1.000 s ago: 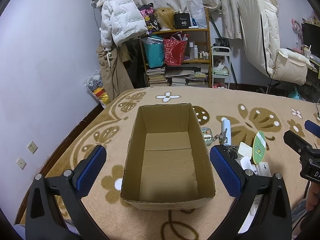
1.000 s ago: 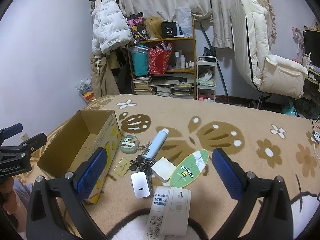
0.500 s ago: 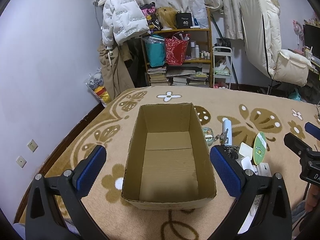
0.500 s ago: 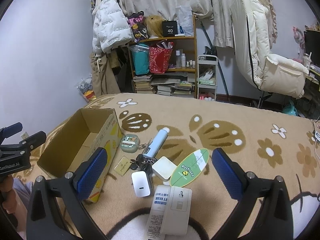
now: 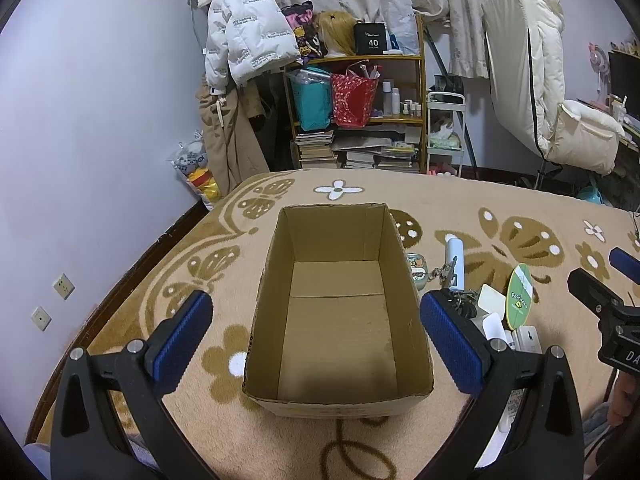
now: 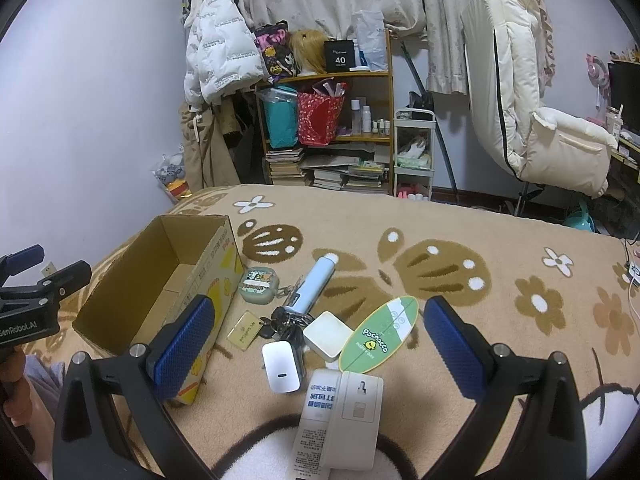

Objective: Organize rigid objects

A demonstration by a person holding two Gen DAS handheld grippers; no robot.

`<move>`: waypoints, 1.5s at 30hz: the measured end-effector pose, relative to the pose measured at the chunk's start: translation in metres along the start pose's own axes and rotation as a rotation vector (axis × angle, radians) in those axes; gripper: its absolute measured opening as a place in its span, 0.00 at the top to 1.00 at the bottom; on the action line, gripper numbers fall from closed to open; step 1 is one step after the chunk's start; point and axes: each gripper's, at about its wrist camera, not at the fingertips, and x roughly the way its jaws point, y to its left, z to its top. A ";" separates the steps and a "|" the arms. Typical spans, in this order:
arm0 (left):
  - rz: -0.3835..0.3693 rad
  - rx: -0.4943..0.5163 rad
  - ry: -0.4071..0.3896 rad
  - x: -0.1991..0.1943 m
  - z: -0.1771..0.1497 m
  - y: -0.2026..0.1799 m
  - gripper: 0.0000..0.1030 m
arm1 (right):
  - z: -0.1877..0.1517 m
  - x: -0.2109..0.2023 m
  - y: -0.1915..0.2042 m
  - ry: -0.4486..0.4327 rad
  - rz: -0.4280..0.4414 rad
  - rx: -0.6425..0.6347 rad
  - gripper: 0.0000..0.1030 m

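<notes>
- Underfoot, so to speak, lies a tan blanket (image 6: pixel 460 224) patterned with brown butterflies and white flowers; it covers a bed, and every task item rests on it.
- An open cardboard box (image 5: pixel 338 312) sits on the blanket with nothing inside, its bare floor showing.
- Just to the right of the box lies a cluster of small things: a round green case (image 6: pixel 258 285), a pale blue tube (image 6: pixel 316 282), a bunch of keys (image 6: pixel 286 322) with a yellow tag (image 6: pixel 245 329), a white charger (image 6: pixel 281 366), a white square box (image 6: pixel 328 335), a green surfboard-shaped card (image 6: pixel 380 334) and a white packaged item (image 6: pixel 348 416).
- The left gripper (image 5: pixel 316 342) hovers over the near end of the box, jaws spread wide, holding nothing.
- The right gripper (image 6: pixel 318 346) hangs above the cluster right of the box, jaws equally wide apart and empty.
- Beyond the box, against a pale violet wall (image 5: pixel 100 100), stand a cluttered wooden shelf (image 6: pixel 332 136) with stacked books, a hanging white puffer jacket (image 6: pixel 218 40), and a cream padded chair (image 6: pixel 532 112).
</notes>
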 end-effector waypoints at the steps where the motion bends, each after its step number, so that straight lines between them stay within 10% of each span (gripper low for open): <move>1: 0.000 0.001 0.001 0.000 -0.001 0.000 0.01 | -0.001 0.001 0.000 0.004 0.002 0.002 0.00; 19: 0.013 -0.015 0.053 0.015 0.008 0.008 0.01 | -0.005 0.004 -0.002 0.013 0.003 0.007 0.00; 45: 0.047 -0.048 0.297 0.102 0.026 0.040 0.01 | -0.011 0.084 -0.004 0.287 0.078 0.033 0.00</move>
